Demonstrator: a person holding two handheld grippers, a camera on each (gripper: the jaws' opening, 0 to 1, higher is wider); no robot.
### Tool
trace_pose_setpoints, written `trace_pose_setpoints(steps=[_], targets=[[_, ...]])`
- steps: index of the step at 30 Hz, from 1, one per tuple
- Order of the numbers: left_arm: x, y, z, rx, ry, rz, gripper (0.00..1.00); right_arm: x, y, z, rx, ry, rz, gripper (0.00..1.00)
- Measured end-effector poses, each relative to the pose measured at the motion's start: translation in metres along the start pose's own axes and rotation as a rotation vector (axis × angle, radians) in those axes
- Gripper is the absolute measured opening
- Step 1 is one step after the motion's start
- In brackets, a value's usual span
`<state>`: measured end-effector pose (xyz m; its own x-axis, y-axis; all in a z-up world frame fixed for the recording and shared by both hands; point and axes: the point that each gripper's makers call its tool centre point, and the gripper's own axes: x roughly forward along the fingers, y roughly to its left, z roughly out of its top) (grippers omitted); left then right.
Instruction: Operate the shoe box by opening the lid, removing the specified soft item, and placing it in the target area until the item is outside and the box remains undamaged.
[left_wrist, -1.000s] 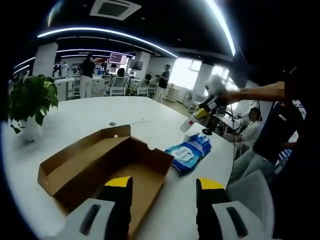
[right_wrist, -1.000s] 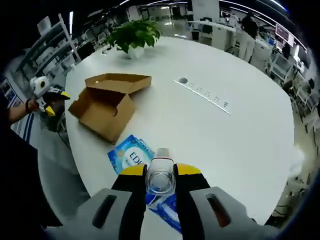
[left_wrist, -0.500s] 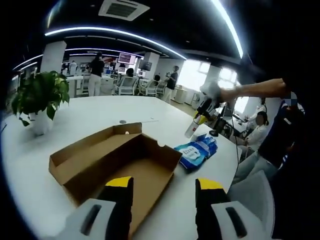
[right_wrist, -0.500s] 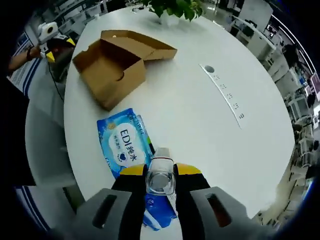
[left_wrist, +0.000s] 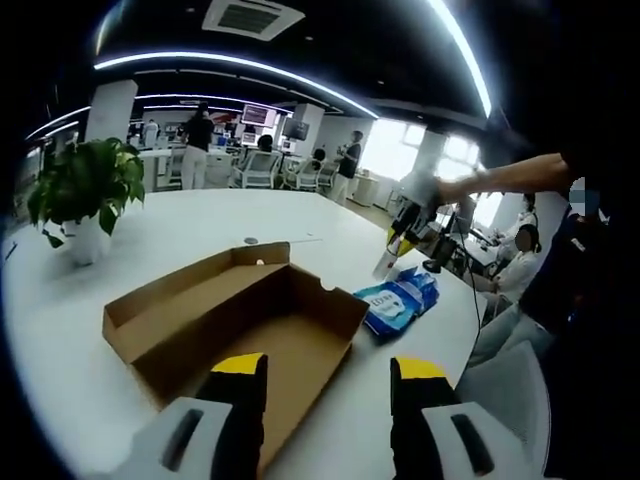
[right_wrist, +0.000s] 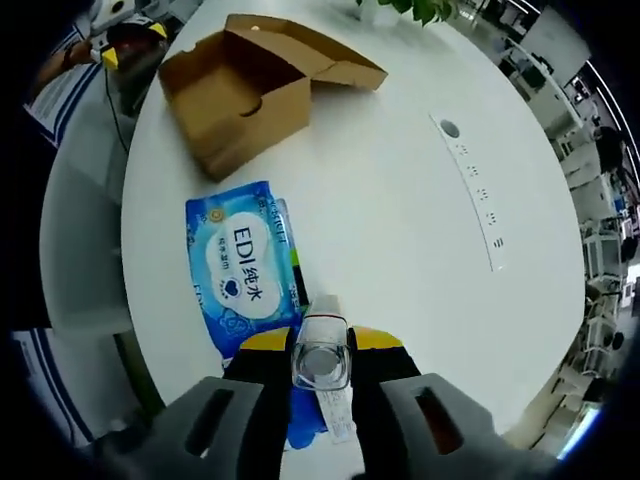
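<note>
**Right gripper holds a bottle above the wipes; box lies open**

In the right gripper view, the right gripper (right_wrist: 320, 345) has its yellow-tipped jaws clamped on a small clear bottle (right_wrist: 321, 350), seen end-on between them. Just beyond the jaws, a blue pack of wipes (right_wrist: 243, 265) lies flat on the white table (right_wrist: 400, 230), outside the box. Farther off, near the table edge, the brown cardboard box (right_wrist: 240, 95) sits with its lid folded back. A strip of sockets (right_wrist: 478, 195) runs across the table, well apart from the box.

In the left gripper view, the left gripper (left_wrist: 325, 375) hangs with jaws apart and nothing between them, just above the near edge of the open box (left_wrist: 235, 315). The wipes (left_wrist: 400, 300) lie beside the box. A potted plant (left_wrist: 85, 190) stands at the far left of the table (left_wrist: 180, 225).
</note>
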<state>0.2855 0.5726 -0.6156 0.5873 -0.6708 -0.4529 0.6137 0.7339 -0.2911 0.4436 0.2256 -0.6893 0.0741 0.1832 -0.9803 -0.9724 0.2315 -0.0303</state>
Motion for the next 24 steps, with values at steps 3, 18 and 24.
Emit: trace_pose_setpoints(steps=[3, 18, 24], targets=[[0.000, 0.000, -0.001, -0.003, 0.002, 0.003, 0.50, 0.003, 0.000, -0.001, -0.018, 0.012, 0.003, 0.19], [-0.003, -0.003, -0.010, -0.020, 0.010, 0.017, 0.50, 0.020, 0.002, -0.014, -0.130, 0.093, 0.027, 0.19], [-0.003, -0.004, -0.012, -0.025, 0.012, 0.020, 0.50, 0.021, 0.003, -0.014, -0.153, 0.099, 0.030, 0.19]])
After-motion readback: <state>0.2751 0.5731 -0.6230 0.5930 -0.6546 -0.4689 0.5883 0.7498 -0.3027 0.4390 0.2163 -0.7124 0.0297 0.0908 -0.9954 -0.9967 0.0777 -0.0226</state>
